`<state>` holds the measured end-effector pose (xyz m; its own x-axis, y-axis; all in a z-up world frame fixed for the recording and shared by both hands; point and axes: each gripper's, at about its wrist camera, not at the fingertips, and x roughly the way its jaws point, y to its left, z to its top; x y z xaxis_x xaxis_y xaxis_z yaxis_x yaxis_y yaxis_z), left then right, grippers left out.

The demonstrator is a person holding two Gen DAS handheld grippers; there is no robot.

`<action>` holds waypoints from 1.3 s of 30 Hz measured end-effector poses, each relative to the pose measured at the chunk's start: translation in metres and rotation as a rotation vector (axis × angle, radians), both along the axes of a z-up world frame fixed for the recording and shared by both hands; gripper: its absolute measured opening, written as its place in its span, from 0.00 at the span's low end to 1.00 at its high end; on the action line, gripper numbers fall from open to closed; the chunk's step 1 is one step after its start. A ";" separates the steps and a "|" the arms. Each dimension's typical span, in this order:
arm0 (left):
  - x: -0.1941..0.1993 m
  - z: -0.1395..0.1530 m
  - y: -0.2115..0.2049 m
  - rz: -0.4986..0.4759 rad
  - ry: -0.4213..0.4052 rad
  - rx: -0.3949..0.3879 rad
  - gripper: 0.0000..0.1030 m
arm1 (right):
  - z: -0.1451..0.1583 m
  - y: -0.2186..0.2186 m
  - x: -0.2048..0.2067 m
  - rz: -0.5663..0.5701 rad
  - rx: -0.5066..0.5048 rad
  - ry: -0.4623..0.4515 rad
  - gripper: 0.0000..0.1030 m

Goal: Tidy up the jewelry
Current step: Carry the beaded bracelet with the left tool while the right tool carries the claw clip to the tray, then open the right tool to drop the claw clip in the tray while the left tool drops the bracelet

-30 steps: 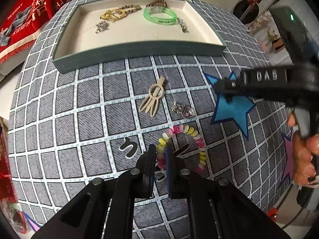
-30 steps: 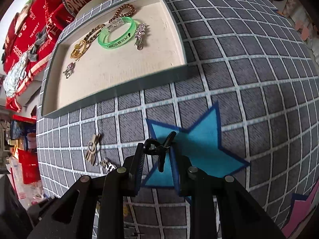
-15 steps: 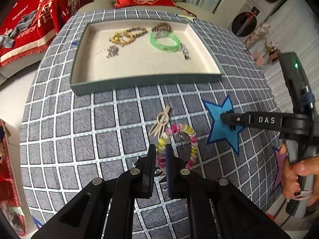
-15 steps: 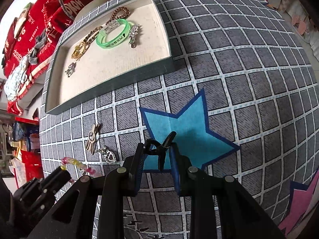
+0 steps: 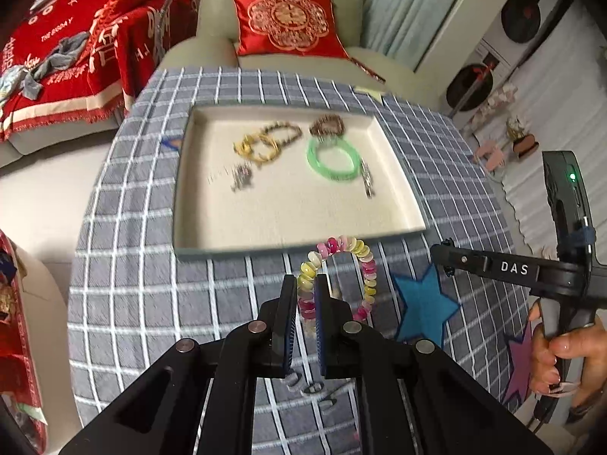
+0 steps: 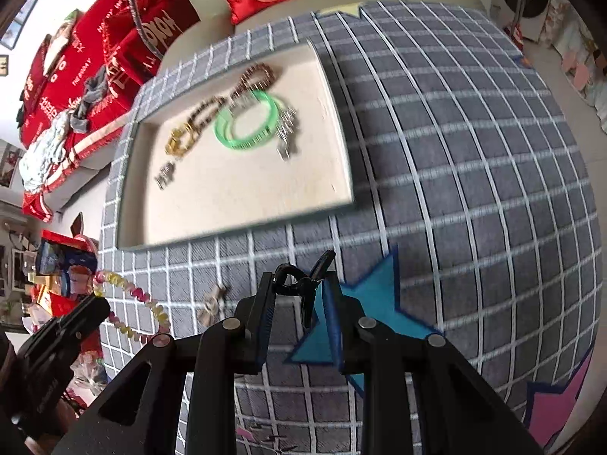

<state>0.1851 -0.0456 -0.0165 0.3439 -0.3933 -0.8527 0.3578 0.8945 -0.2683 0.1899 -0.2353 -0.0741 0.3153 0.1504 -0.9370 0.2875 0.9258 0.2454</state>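
L gripper [image 5: 304,295] pinches bead bracelet [image 5: 337,276] at frame center, lifted w/ loop hanging free, ready for tray [image 5: 299,244] above. R gripper [image 6: 299,295] clamps black clip [image 6: 303,284], prob. tray-bound too.

Both wrist views look down from above the bench's near side, sharing the far tray [image 5: 296,252] [image 6: 235,233] and blue star [image 5: 425,307] [image 6: 379,295].
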 end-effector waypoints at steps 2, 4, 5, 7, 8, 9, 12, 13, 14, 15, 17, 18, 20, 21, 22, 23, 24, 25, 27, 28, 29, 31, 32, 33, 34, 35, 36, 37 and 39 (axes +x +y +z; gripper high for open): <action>0.012 0.004 0.002 0.011 -0.014 -0.001 0.23 | 0.006 0.000 0.011 0.010 -0.002 -0.016 0.26; 0.025 0.006 0.003 0.023 -0.027 -0.005 0.23 | 0.010 0.000 0.022 0.018 -0.001 -0.029 0.26; 0.029 0.007 0.003 0.027 -0.032 -0.006 0.23 | 0.011 0.000 0.027 0.021 -0.002 -0.036 0.26; 0.040 0.008 0.002 0.036 -0.044 -0.003 0.23 | 0.012 0.001 0.038 0.028 -0.002 -0.045 0.26; 0.046 0.007 0.001 0.038 -0.045 -0.005 0.23 | 0.012 0.001 0.042 0.031 0.002 -0.049 0.26; 0.050 0.007 0.000 0.041 -0.045 -0.006 0.23 | 0.012 0.001 0.046 0.034 0.007 -0.050 0.26; 0.064 0.002 -0.003 0.051 -0.038 -0.012 0.23 | 0.006 0.003 0.057 0.043 0.018 -0.048 0.26; 0.070 -0.002 -0.003 0.056 -0.028 -0.014 0.23 | 0.004 0.004 0.061 0.047 0.020 -0.047 0.26; 0.075 -0.006 -0.004 0.061 -0.014 -0.016 0.23 | 0.001 0.005 0.065 0.050 0.022 -0.045 0.26; 0.079 -0.010 -0.005 0.066 -0.003 -0.017 0.23 | -0.001 0.005 0.068 0.052 0.024 -0.043 0.26; 0.088 -0.019 -0.007 0.070 0.021 -0.015 0.23 | -0.007 0.006 0.075 0.056 0.026 -0.037 0.26; 0.091 -0.023 -0.009 0.067 0.028 -0.010 0.23 | -0.009 0.006 0.078 0.057 0.025 -0.033 0.26; 0.094 -0.030 -0.013 0.057 0.037 0.007 0.23 | -0.016 0.007 0.084 0.061 0.029 -0.023 0.26; 0.097 -0.035 -0.015 0.049 0.046 0.018 0.23 | -0.019 0.007 0.087 0.063 0.030 -0.017 0.26; 0.099 -0.039 -0.016 0.045 0.052 0.027 0.23 | -0.022 0.007 0.090 0.066 0.029 -0.011 0.26; 0.101 -0.043 -0.018 0.041 0.058 0.040 0.23 | -0.025 0.008 0.092 0.069 0.030 -0.005 0.26; 0.104 -0.047 -0.019 0.039 0.064 0.051 0.23 | -0.029 0.008 0.095 0.071 0.033 0.001 0.26; 0.106 -0.051 -0.020 0.040 0.069 0.063 0.23 | -0.034 0.009 0.098 0.073 0.037 0.009 0.26; 0.111 -0.057 -0.021 0.043 0.079 0.077 0.23 | -0.040 0.010 0.103 0.080 0.047 0.020 0.26; 0.114 -0.061 -0.022 0.044 0.090 0.086 0.23 | -0.048 0.013 0.108 0.094 0.054 0.032 0.26; 0.116 -0.064 -0.022 0.046 0.095 0.095 0.23 | -0.048 0.013 0.108 0.094 0.054 0.032 0.26; 0.120 -0.069 -0.023 0.048 0.098 0.115 0.23 | -0.053 0.016 0.112 0.104 0.055 0.041 0.26; 0.122 -0.071 -0.024 0.049 0.099 0.126 0.23 | -0.055 0.017 0.115 0.108 0.055 0.045 0.26; 0.124 -0.073 -0.024 0.051 0.097 0.138 0.23 | -0.057 0.017 0.118 0.109 0.054 0.047 0.26; 0.126 -0.075 -0.024 0.053 0.095 0.150 0.23 | -0.059 0.017 0.120 0.111 0.051 0.050 0.26; 0.128 -0.076 -0.025 0.058 0.092 0.163 0.23 | -0.061 0.017 0.124 0.111 0.049 0.052 0.26; 0.130 -0.077 -0.025 0.061 0.092 0.171 0.23 | -0.061 0.017 0.125 0.111 0.047 0.052 0.26; 0.132 -0.079 -0.025 0.065 0.092 0.177 0.23 | -0.062 0.016 0.129 0.112 0.040 0.050 0.26; 0.135 -0.082 -0.025 0.070 0.094 0.187 0.23 | -0.061 0.015 0.134 0.120 0.018 0.042 0.26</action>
<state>0.3204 -0.0707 -0.0985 0.2806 -0.2027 -0.9382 0.2743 0.9536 -0.1240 0.3240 -0.2203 -0.1352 0.2545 0.2015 -0.9458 0.1854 0.9497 0.2523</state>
